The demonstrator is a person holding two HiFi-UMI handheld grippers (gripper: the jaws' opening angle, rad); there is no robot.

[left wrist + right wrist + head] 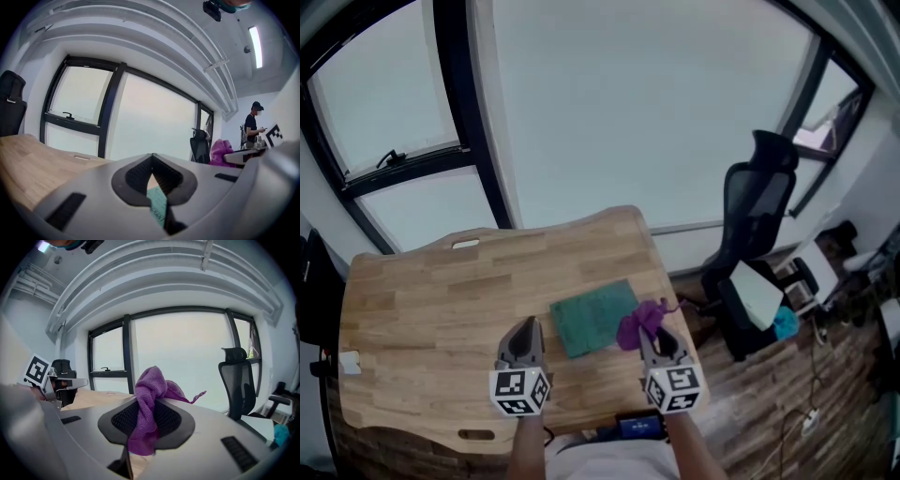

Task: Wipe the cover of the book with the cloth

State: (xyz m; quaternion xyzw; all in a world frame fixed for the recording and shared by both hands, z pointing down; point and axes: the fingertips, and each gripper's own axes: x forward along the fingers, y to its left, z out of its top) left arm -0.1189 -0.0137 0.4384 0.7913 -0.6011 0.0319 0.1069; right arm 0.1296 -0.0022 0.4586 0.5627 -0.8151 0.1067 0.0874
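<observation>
A green book lies flat on the wooden table, a little right of the middle. My right gripper is shut on a purple cloth, which bunches out of its tips at the book's right edge. In the right gripper view the purple cloth hangs pinched between the dark pads. My left gripper hovers shut and empty just left of the book's near corner. A sliver of the book shows below the closed tips in the left gripper view.
A black office chair stands right of the table on the wooden floor, with clutter and cables further right. Large windows run behind the table's far edge. A person stands far off in the left gripper view.
</observation>
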